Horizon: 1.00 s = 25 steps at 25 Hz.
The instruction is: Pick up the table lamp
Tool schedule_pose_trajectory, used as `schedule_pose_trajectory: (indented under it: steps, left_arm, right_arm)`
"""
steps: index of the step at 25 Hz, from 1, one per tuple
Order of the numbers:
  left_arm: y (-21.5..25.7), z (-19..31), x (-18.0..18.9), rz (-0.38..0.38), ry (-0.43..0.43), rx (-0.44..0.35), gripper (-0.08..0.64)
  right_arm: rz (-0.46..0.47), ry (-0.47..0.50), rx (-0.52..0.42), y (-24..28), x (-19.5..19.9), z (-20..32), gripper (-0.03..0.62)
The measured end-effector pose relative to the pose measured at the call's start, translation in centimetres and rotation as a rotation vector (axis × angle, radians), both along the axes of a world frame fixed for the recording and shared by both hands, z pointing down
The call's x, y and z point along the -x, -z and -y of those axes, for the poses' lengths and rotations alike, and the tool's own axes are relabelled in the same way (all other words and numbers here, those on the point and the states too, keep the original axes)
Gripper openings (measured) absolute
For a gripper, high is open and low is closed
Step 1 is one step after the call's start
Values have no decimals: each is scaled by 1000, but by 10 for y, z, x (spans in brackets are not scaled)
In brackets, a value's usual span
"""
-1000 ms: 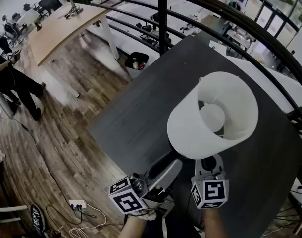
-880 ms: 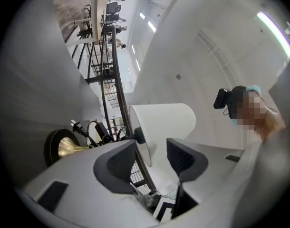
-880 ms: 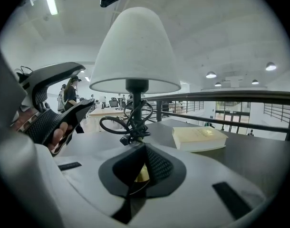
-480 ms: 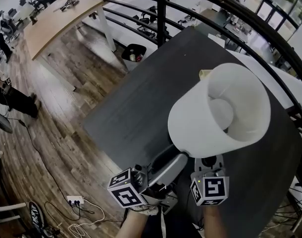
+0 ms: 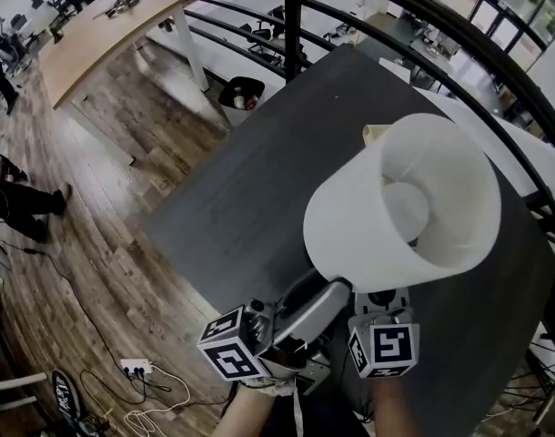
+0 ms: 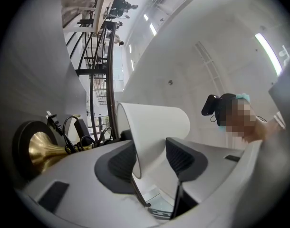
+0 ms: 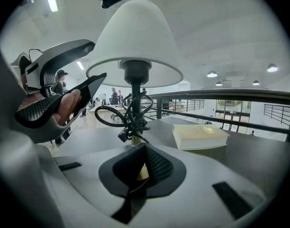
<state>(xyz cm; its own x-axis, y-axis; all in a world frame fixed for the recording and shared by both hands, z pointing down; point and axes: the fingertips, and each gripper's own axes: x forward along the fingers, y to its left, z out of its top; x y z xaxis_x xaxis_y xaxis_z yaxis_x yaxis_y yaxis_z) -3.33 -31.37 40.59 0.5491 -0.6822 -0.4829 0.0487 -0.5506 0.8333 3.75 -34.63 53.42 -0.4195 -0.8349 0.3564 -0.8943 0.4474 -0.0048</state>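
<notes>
The table lamp has a white shade, a dark stem wrapped in black cord and a brass base. In the head view it leans with the shade's mouth turned up and to the right. My left gripper is open wide, and the shade's lower rim runs between its jaws without being pinched. My right gripper sits under the shade, shut on the edge of the brass base, which shows as a gold sliver between its pads. The left gripper also shows at the shade's rim.
The lamp is over a dark grey table, with a pale book lying beyond it. A black railing curves round the table's far side. Below are a wooden floor, a bin and a long wooden desk.
The lamp shade has tipped further, its mouth swinging to the right and nearer the camera. Both grippers have stayed almost where they were.
</notes>
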Motion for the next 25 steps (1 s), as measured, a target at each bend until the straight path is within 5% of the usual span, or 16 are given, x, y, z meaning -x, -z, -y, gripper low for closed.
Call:
schedule_pose_trajectory:
  steps: [12,25]
  left_arm:
    - [0,15,1,-36,27,46,183]
    - [13,52,-5,-72,15,109,160]
  right_arm:
    - [28,-9,-13,8,-3,8,-6]
    - [72,34,74,9,-6,18,37]
